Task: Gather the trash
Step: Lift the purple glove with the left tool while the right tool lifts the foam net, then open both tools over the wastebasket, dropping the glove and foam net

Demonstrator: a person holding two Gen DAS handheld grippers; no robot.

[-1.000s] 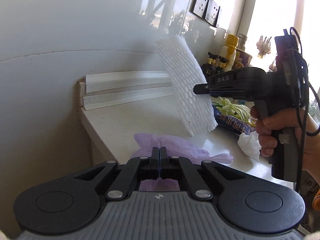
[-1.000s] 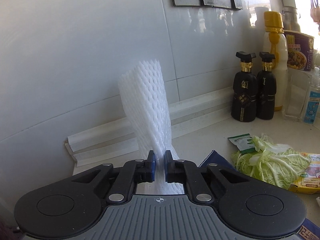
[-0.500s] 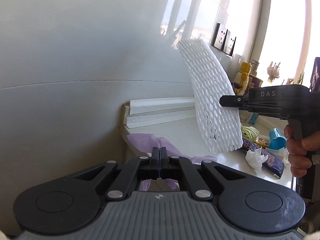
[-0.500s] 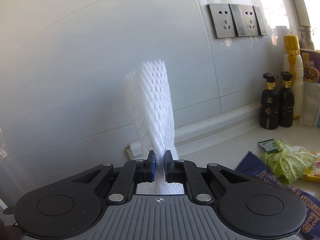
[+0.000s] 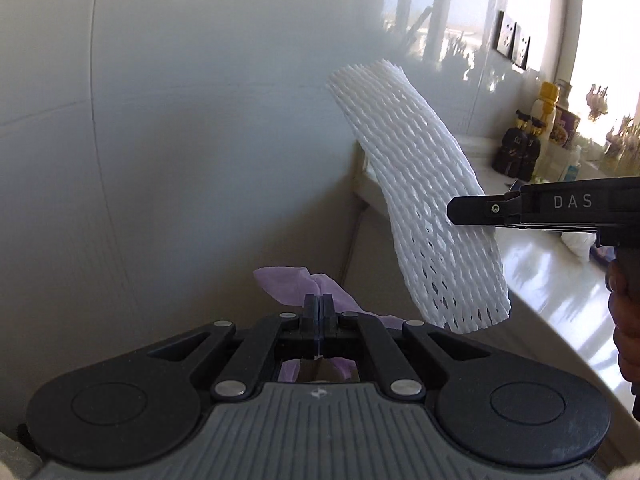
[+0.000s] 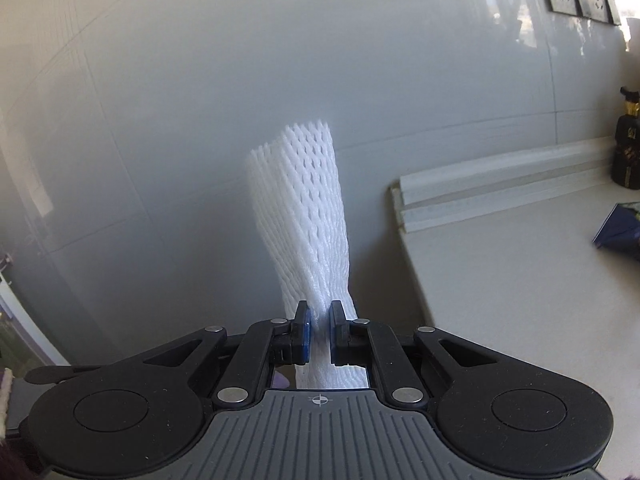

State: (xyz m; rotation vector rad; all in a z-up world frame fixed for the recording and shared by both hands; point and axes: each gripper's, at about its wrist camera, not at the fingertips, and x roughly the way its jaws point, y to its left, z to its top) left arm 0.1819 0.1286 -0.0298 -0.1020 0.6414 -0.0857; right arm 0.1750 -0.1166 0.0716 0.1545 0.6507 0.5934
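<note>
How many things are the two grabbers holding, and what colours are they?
White: 1, the foam net, pinched by the right gripper.
Purple: 1, the thin purple bag, pinched by the left gripper.
Total: 2

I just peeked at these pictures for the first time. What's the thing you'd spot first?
The white foam net: it stands up tall in the middle, pinched at its bottom by the right tool, in front of the pale wall. Next, the purple glove, hanging crumpled from the shut left tool. At the right edge, dark bottles stand on the counter by the bright window.
</note>
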